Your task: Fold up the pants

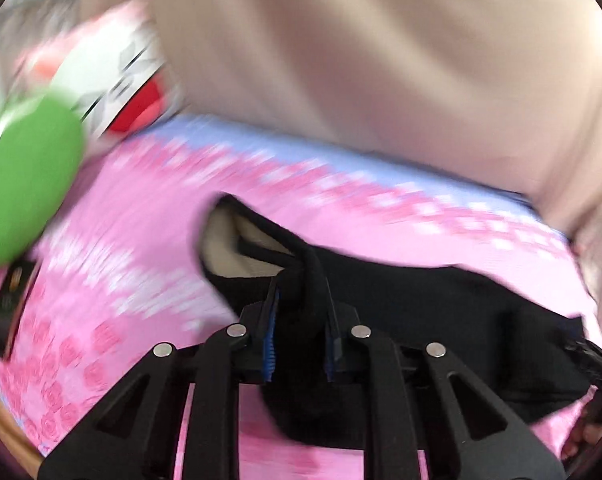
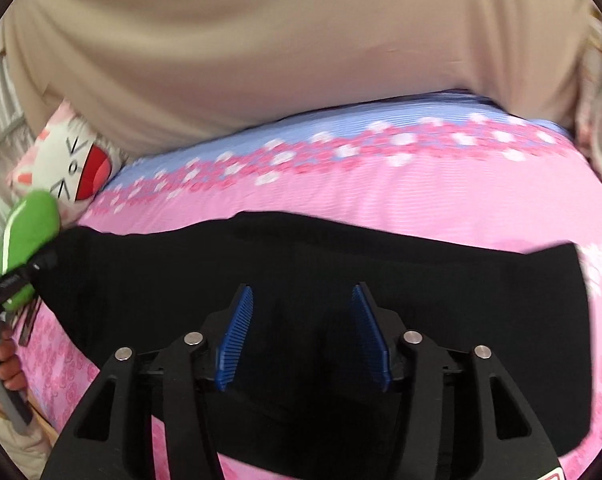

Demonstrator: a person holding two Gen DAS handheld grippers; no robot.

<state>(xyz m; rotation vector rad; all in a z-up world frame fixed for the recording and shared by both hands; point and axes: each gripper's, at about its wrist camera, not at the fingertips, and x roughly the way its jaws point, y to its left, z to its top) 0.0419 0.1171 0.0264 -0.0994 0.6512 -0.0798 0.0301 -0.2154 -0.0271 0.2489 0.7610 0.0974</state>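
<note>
Pants (image 2: 301, 264), black, lie spread across the pink flowered bedspread (image 2: 381, 196), with a green plush (image 2: 29, 224) off at the left edge. Your left gripper (image 1: 301, 304) is pinched on a bunched fold of the cloth, lifted off the bed. Your right gripper (image 2: 301, 320) has its blue pads apart over flat fabric, gripping nothing. You look mid-fold: next, carry that pinched edge across and lay it squarely
</note>
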